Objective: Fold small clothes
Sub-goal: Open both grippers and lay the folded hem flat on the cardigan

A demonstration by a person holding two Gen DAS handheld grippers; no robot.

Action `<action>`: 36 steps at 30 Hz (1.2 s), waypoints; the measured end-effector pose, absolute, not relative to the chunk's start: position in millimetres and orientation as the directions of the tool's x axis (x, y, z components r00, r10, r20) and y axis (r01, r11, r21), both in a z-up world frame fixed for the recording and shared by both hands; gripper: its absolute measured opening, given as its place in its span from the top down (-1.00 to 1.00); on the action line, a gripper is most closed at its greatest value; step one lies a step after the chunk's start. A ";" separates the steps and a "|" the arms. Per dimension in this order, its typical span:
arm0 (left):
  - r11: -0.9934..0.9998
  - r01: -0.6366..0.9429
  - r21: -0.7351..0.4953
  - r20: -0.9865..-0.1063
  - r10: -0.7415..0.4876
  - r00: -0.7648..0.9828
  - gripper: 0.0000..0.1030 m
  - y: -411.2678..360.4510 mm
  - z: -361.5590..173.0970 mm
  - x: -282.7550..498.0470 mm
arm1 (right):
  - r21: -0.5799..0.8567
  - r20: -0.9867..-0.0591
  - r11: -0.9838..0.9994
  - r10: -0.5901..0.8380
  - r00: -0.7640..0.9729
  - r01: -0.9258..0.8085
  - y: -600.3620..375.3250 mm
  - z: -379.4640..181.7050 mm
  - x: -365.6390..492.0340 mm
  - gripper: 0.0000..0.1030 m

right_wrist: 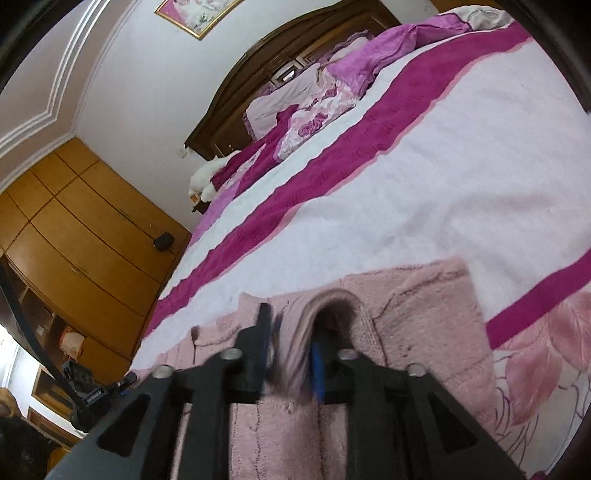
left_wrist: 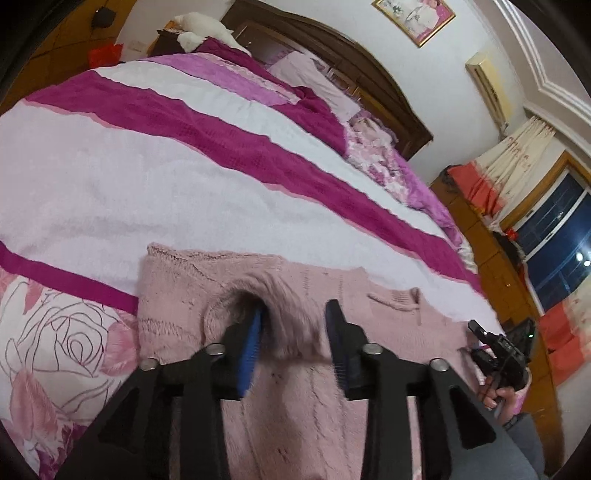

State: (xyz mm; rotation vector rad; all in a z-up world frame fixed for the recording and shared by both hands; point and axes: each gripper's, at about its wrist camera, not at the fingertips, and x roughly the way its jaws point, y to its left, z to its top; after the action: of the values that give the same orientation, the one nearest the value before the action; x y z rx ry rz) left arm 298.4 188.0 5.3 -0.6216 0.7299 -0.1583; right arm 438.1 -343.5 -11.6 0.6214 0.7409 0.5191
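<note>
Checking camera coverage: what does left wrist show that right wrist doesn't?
Left wrist only: the window with orange-and-cream curtains, the wall air conditioner, and the person's other hand holding the second gripper at the bed's edge.

Right wrist only: the wooden wardrobe and a gripper closed on a raised fold of knit.

Both: the pink sweater lying on the striped bedspread, the dark headboard, the framed picture. The left gripper straddles a fold, apparently open.
</note>
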 end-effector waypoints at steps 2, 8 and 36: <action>0.810 -0.074 -0.582 -0.572 -0.343 0.746 0.52 189.1 8.8 292.7 | 0.686 -0.432 0.695 0.627 0.648 -0.215 -348.7 -8.4 434.7 -0.20; 0.814 -0.073 -0.576 -0.575 -0.340 0.744 0.45 187.1 13.6 285.6 | 0.709 -0.399 0.671 0.636 0.661 -0.218 -360.2 -3.5 425.4 -0.23; 0.944 -0.044 -0.327 -0.672 -0.200 0.713 0.38 117.3 8.3 235.3 | 0.651 -0.471 0.723 0.625 0.623 -0.232 -381.0 -6.4 366.5 -0.23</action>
State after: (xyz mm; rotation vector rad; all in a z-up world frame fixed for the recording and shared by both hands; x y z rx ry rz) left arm 235.3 117.3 8.3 -0.3333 0.7756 -0.0884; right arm 366.5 -381.0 -6.4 0.5803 0.7462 0.5250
